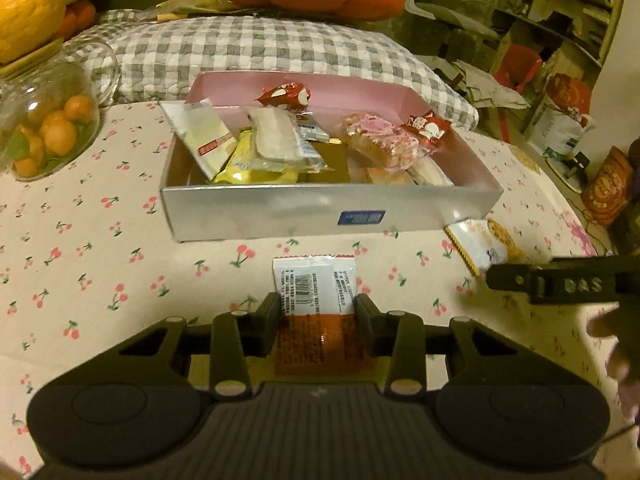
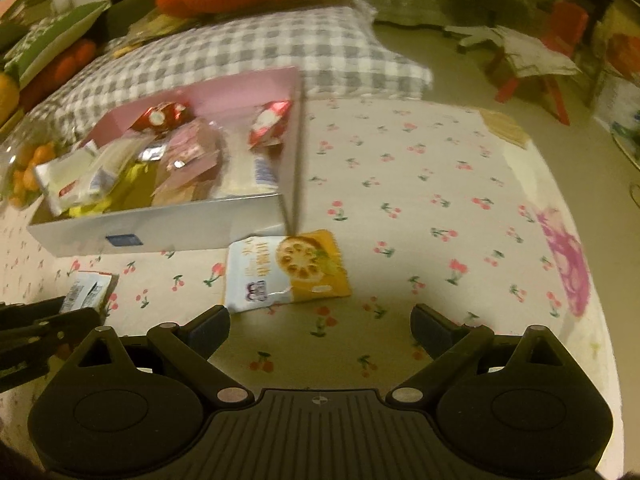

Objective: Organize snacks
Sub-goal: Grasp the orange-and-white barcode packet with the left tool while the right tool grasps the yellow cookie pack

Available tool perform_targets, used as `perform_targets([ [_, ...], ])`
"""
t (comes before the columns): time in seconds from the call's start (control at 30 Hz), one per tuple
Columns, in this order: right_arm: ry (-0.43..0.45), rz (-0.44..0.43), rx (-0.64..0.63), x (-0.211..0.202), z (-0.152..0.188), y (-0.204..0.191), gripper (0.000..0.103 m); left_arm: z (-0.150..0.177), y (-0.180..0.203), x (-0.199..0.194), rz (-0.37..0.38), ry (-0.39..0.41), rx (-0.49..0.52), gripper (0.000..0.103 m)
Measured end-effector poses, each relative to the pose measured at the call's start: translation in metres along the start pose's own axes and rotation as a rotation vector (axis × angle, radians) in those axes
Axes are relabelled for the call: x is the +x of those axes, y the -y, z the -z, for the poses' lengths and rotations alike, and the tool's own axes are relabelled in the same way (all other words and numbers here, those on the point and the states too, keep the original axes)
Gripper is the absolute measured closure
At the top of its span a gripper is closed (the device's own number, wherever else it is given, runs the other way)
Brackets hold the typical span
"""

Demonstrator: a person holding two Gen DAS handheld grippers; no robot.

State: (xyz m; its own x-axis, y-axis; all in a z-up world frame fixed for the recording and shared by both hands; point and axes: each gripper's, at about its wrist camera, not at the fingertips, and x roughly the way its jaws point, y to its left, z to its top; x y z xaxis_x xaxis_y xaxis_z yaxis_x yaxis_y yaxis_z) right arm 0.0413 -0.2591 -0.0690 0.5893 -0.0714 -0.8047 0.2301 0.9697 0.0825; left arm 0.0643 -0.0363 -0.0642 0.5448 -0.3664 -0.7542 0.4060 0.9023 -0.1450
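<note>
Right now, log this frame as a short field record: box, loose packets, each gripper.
box: silver box, pink inside, open, holding mixed wrapped snacks
left gripper: fingers against both sides of orange-and-white packet lying on the cherry-print tablecloth
right gripper: open, empty, short of yellow lotus-root packet
loose packets: two, both outside the box

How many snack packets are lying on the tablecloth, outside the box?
2: the orange-and-white packet between the left gripper fingers, and the yellow-and-white packet by the box corner. None seems hidden.
</note>
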Motion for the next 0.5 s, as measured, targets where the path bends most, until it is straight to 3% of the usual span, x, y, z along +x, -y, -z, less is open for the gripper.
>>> perform_targets([
  [0.33,0.031,0.029,-0.049,0.018,-0.006,-0.018,0.0,0.014,-0.008,-0.011,0.008,0.004,0.081,0.066],
  [0.5,0.042,0.037,-0.041,0.021,-0.01,-0.018,0.002,0.014,-0.012,-0.013,0.011,0.001,0.07,0.066],
])
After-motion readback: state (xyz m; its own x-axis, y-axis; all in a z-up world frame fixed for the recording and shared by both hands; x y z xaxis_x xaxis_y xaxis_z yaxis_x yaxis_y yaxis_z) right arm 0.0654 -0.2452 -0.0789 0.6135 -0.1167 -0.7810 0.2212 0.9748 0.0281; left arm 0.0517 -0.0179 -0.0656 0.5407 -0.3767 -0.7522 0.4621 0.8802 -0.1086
